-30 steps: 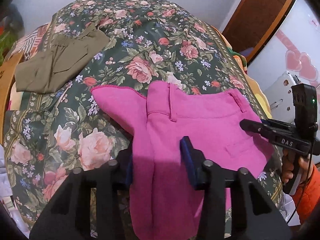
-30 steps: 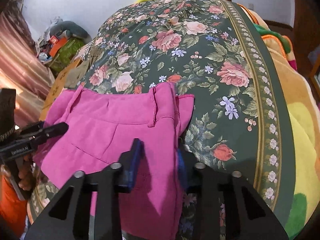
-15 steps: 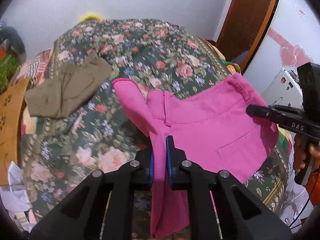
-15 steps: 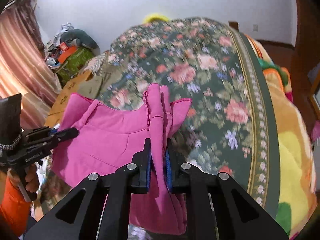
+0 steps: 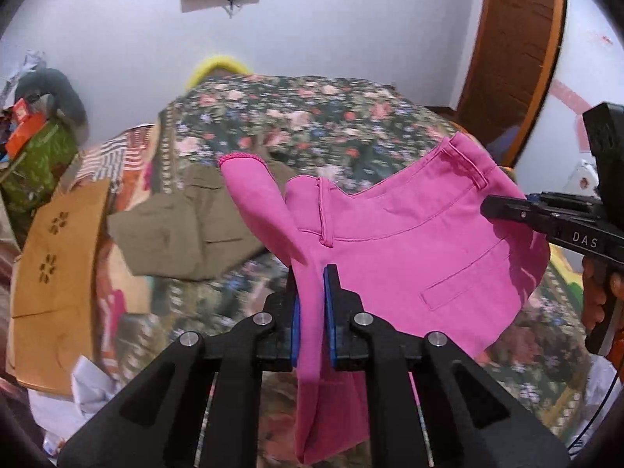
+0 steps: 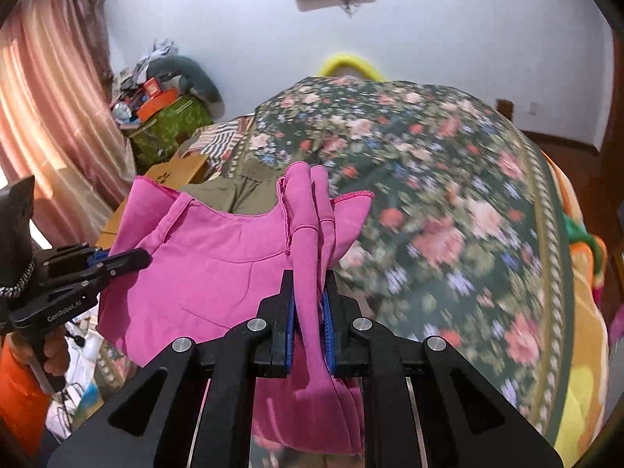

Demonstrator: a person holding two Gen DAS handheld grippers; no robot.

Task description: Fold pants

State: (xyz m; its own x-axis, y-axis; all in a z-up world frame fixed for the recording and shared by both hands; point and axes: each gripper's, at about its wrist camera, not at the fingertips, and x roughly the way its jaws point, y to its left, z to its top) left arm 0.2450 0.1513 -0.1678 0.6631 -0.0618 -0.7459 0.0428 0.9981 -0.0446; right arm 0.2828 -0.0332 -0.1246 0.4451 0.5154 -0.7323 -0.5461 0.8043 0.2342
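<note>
The pink pants [image 5: 409,241] are hanging in the air above the flowery bed [image 5: 335,124] — each end is being pinched. The left tool [image 5: 312,312] is squeezing one bunched side, and the right tool [image 6: 310,312] is squeezing the other. Green pants [image 5: 187,222] are lying on the bed behind.

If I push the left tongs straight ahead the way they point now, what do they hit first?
The left tongs are shut on the pink pants. Beyond them, probably the folded olive garment or floral bedspread; depth is unclear.
</note>
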